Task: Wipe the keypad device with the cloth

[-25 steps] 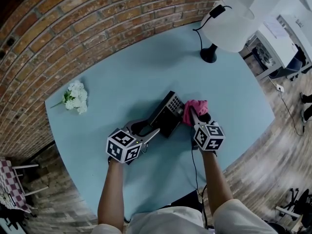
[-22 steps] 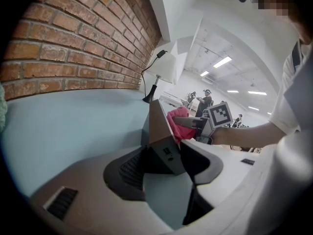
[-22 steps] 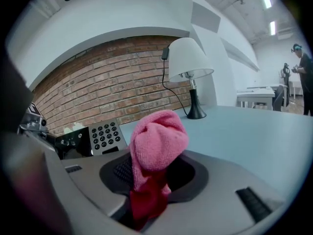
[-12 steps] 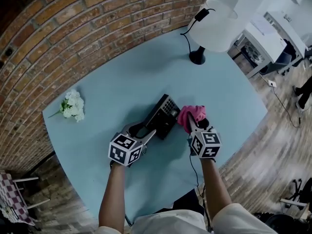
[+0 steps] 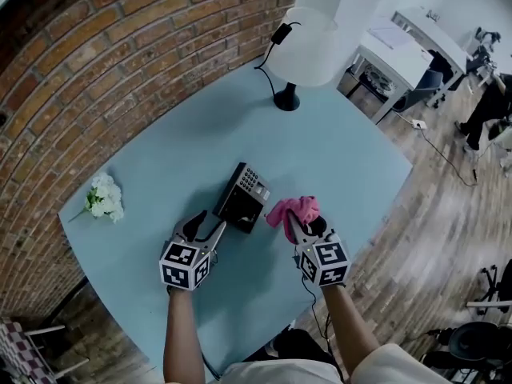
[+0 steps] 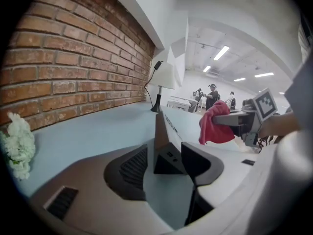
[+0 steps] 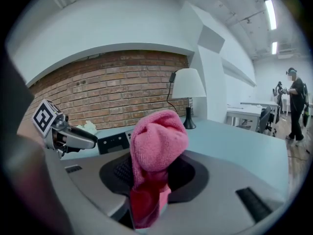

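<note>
Keypad sits on the table, now free: the left gripper has backed off it, jaws apart and empty, and the right gripper, clamped on the cloth, has drawn clear beside it, so the wipe looks finished or paused.

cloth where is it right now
In the head view the cloth sits right of centre, pinched in the right tongs, just right of the keypad device.
</note>
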Available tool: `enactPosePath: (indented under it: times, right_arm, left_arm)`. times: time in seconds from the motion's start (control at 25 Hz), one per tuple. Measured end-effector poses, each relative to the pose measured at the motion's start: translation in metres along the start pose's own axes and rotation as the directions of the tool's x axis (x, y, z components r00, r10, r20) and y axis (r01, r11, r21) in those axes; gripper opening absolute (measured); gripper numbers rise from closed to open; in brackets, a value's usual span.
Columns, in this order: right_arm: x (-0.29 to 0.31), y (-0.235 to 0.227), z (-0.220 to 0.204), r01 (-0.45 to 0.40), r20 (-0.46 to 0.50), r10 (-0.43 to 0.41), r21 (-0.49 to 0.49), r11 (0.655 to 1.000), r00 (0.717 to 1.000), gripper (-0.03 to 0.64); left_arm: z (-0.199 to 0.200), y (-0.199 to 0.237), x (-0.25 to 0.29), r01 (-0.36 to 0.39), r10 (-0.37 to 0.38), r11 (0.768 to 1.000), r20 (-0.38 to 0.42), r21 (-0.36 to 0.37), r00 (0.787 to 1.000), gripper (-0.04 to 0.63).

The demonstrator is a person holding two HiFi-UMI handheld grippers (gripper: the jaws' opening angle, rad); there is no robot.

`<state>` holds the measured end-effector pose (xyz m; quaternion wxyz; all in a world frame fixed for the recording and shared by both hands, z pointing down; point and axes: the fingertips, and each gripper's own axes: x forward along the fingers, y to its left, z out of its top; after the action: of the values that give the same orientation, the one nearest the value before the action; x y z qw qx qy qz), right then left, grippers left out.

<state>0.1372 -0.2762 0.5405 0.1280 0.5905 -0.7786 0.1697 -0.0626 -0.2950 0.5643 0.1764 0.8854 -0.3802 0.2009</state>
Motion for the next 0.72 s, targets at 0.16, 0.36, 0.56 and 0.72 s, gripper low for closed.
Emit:
enactPosePath:
  times: [0.16,0.36,0.56,0.72]
  right_arm:
    - [-0.024,0.003,0.007,0.001,0.011,-0.001,0.001,1.0,1.0,0.163]
    - [-0.068,0.011,0.031,-0.004,0.06,0.007,-0.047,0.999,0.998,0.163]
    - [-0.12,0.02,0.051,-0.036,0.086,0.041,-0.065,0.997,0.995,0.163]
    - [-0.163,0.028,0.067,-0.047,0.114,0.057,-0.088,0.995,0.992,0.161]
  left_arm:
    - [0.015,-0.001,-0.02,-0.014,0.015,1.0,0.029,-0.012,0.999,0.201]
    - [0.032,-0.02,-0.049,-0.081,0.078,0.996,0.08,0.042,0.994,0.112]
    - [0.057,-0.063,-0.08,-0.11,0.091,0.988,0.168,0.109,0.982,0.028]
    - [0.074,-0.108,-0.111,-0.141,0.102,0.973,0.208,0.184,0.973,0.012]
